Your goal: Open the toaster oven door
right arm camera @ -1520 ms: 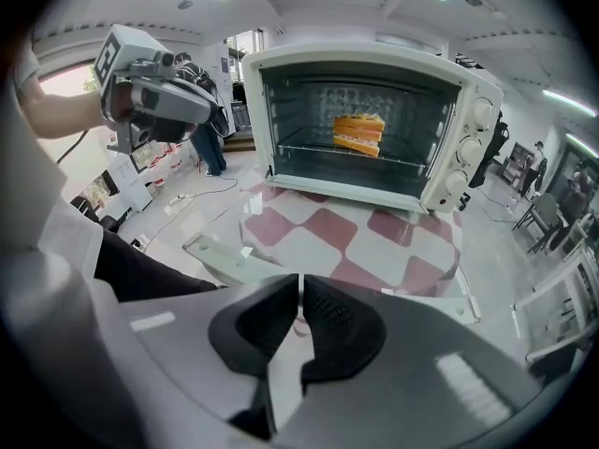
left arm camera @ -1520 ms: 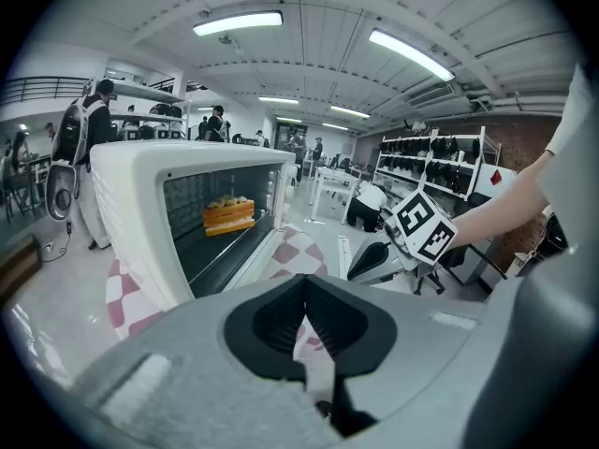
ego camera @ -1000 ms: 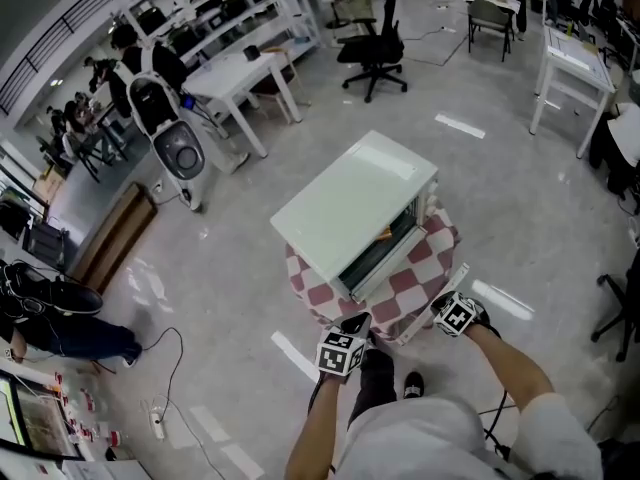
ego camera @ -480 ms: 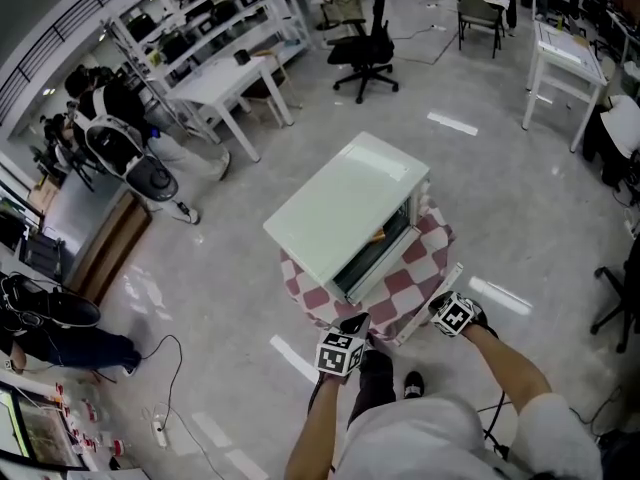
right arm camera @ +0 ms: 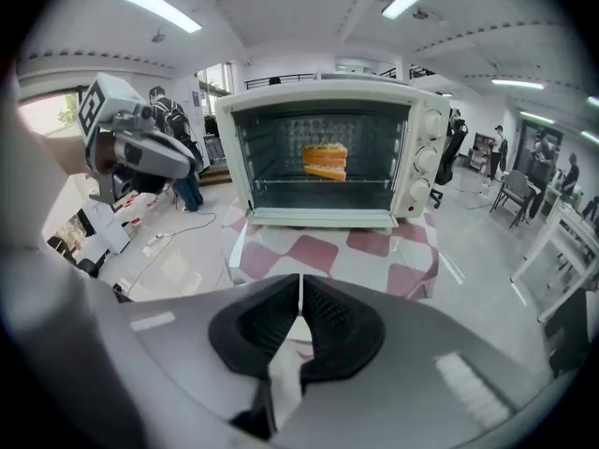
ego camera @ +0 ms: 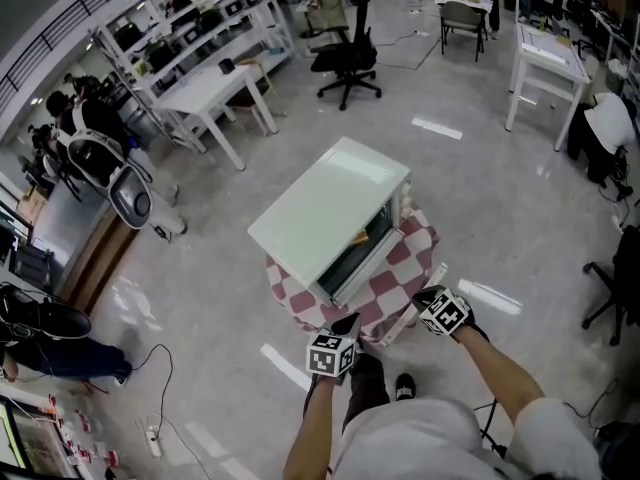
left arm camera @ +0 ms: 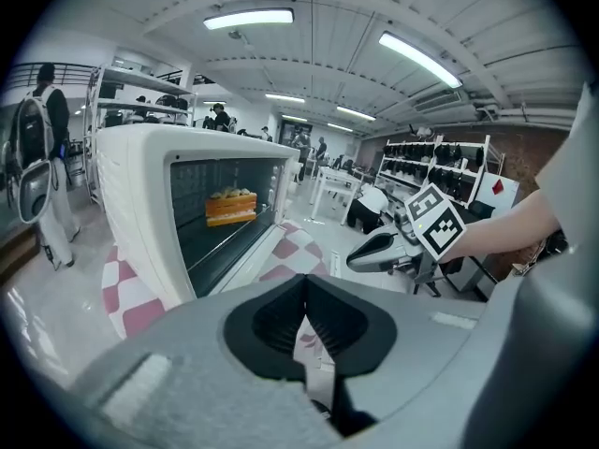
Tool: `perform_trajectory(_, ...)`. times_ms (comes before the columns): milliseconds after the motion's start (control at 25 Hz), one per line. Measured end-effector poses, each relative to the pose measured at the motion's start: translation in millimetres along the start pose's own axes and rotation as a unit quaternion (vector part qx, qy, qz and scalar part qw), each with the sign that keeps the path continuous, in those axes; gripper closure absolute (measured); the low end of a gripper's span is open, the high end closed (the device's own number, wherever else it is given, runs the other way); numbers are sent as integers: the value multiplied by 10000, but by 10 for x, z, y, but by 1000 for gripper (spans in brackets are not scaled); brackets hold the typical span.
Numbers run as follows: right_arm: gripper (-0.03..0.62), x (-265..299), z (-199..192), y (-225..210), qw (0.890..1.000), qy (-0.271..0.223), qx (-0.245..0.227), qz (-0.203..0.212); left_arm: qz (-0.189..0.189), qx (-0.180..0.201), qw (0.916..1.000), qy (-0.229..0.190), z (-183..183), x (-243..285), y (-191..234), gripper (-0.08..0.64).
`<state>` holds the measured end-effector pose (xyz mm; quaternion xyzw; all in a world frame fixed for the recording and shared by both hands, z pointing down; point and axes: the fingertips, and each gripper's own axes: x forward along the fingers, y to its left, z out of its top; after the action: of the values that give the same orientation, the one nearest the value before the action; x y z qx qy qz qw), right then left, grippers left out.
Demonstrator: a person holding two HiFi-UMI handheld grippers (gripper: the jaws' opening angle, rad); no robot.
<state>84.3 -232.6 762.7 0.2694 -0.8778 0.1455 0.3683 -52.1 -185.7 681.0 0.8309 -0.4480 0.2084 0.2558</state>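
Observation:
A white toaster oven (ego camera: 330, 208) stands on a small table with a red-and-white checked cloth (ego camera: 395, 278). Its door (right arm camera: 318, 218) hangs folded down and flat in front of the dark cavity. An orange layered snack (right arm camera: 325, 161) sits on the rack inside, and the snack (left arm camera: 230, 207) also shows in the left gripper view. My left gripper (ego camera: 348, 324) is shut and empty at the table's near edge. My right gripper (ego camera: 424, 299) is shut and empty too, a little right of it. From the right gripper view (right arm camera: 300, 283) the oven front faces me; the knobs (right arm camera: 433, 157) are on its right.
White work tables (ego camera: 205, 93) and shelving (ego camera: 200, 28) stand at the back left, with office chairs (ego camera: 345, 58) behind the oven. People with backpacks (ego camera: 95, 158) stand at the left. A power strip and cable (ego camera: 155, 423) lie on the grey floor.
The head view has drifted, so the oven sits further left in frame. The people at the left have walked on. Both grippers stay shut near the table's front edge.

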Motion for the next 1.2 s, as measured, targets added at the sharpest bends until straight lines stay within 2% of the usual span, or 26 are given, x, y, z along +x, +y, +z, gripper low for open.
perform_trajectory(240,578,-217,337,12,9981,-547,209,-200,78,-25,9999,-144,46,-59,-10,554)
perform_trajectory(480,578,-383,534,141,9968,-775,78,-181,206,-50,9994,-271,98,-155,34,554)
perform_trajectory(760,581,-633,697,120,9940,-1068,135,-184,290,-68,9985,-457,222,-260,56,554)
perform_trajectory(1200,589,-811,787,80,9897,-1404,174,-220,290,-54,9986,-434,184,-286,3,554)
